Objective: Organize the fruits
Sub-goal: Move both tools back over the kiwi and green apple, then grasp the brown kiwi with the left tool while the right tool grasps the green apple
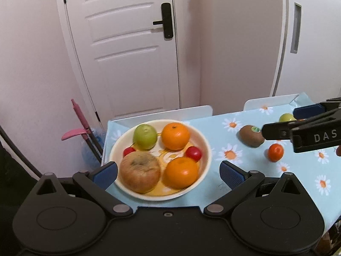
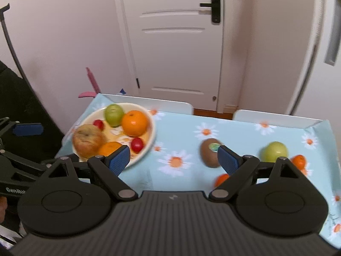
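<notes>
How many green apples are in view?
2: one green apple at the bowl's far side, another on the tablecloth beyond the kiwi. None seems hidden.

Glossy ceramic plate [image 1: 204, 147], fuzzy kiwi [image 1: 250, 137]

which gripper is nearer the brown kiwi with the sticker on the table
Right. The open right gripper hangs just over the brown stickered kiwi, its right finger beside it. The open left gripper sits at the white fruit bowl, well off to the kiwi's left.
</notes>
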A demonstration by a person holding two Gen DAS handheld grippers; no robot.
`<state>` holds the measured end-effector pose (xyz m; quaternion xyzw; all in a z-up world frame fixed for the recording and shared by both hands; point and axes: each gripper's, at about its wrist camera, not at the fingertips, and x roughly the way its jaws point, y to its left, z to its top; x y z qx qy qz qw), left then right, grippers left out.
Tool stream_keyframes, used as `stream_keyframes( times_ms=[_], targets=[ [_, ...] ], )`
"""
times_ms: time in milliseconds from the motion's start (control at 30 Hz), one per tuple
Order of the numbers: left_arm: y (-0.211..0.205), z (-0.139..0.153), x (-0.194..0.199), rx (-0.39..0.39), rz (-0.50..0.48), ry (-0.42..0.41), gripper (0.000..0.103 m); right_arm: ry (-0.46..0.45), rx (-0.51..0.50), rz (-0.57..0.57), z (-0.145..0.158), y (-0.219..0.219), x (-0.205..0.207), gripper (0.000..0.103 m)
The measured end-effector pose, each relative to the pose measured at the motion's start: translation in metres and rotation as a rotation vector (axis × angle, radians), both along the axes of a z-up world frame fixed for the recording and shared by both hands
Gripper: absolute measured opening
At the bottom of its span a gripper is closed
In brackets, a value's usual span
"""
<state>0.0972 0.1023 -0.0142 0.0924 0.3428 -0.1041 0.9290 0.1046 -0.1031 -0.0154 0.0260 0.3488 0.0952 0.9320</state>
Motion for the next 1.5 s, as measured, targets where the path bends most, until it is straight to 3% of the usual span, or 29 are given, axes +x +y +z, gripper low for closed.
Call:
stream_keyframes(
  times_ms=[333,667,1100,1500],
  targets=[
    [-0.09,0.001,-0.002,0.011,0.061,-0.002,0.103,0.001,-0.012,0.01,-0.011,-0.096,-0.002,0.103],
    [-0.17,-0.023,0.017,0.031,0.101,0.023,0.103,0.017,-0.045,0.094,-0.043,-0.162,0.019,0.101],
    [-0.217,-0.062,0.072,0.052,0.167,0.073,0.1,0.037,-0.083,0.194,-0.087,-0.197,0.065,0.098],
    [-0.235,-0.105,0.111,0.072,0.186,0.153,0.085,0.067,-0.082,0.286,-0.117,-0.193,0.086,0.09]
  ],
)
